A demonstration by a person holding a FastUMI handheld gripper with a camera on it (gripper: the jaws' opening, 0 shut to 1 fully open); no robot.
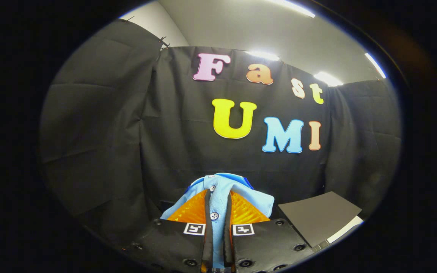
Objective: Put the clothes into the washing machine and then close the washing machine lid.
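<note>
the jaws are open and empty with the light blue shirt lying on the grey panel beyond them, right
Not right. In the gripper view the gripper is shut on the light blue shirt: its buttoned strip is pinched between the two orange fingers and the cloth drapes over their tips. The grey panel lies beyond them, to the side, with nothing on it.

— Which colours do we see on the garment (pixel 218 189)?
— We see light blue cloth, with a darker blue part at its top, and small pale buttons (pixel 214 215) in the lower centre of the frame.
— And the gripper (pixel 218 218)?
— We see ribbed orange fingers (pixel 247 212) pressed on the garment from both sides, black plates below them, and two black-and-white square markers (pixel 194 229).
— At lower right?
— We see a dark grey flat panel (pixel 317 216) with a pale edge.
</note>
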